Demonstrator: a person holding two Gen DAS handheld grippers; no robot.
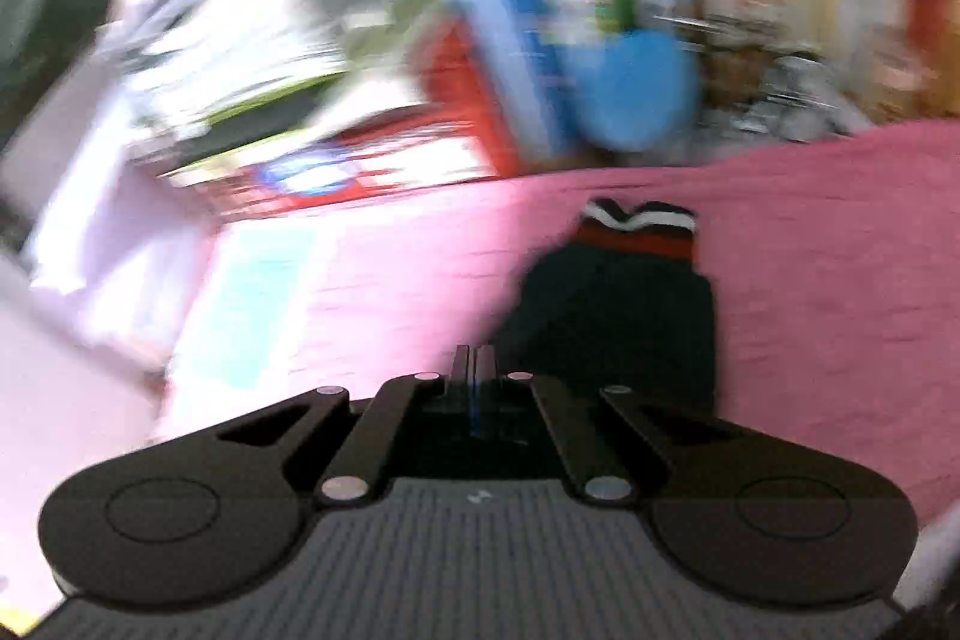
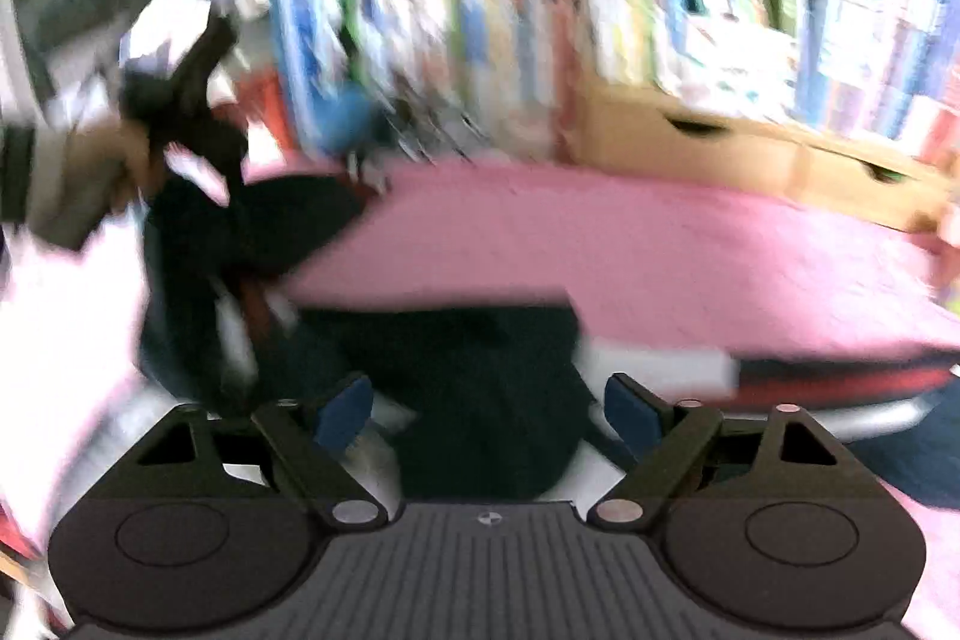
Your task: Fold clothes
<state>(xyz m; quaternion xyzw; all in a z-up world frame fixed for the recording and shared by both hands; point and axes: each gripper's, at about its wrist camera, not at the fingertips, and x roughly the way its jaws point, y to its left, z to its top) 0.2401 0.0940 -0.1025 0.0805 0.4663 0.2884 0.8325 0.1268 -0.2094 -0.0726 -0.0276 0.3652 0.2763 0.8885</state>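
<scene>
Two grippers work over a pink bedspread [image 2: 600, 244]. Left gripper [image 1: 476, 361] has its fingers pressed together, apparently pinching the dark striped-hem garment [image 1: 624, 304] to lift a fold. Right gripper [image 2: 489, 409] hangs spread wide above that cloth, seemingly ready to take an edge.

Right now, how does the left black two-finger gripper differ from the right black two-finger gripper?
The left black two-finger gripper has its fingers pressed together, while the right black two-finger gripper stands wide open, its blue pads apart. Whether the left pinches fabric, blur hides; the right holds nothing. The dark garment with red and white stripes lies ahead of the left but runs between the right's fingers. Both work over the pink bedcover.
</scene>
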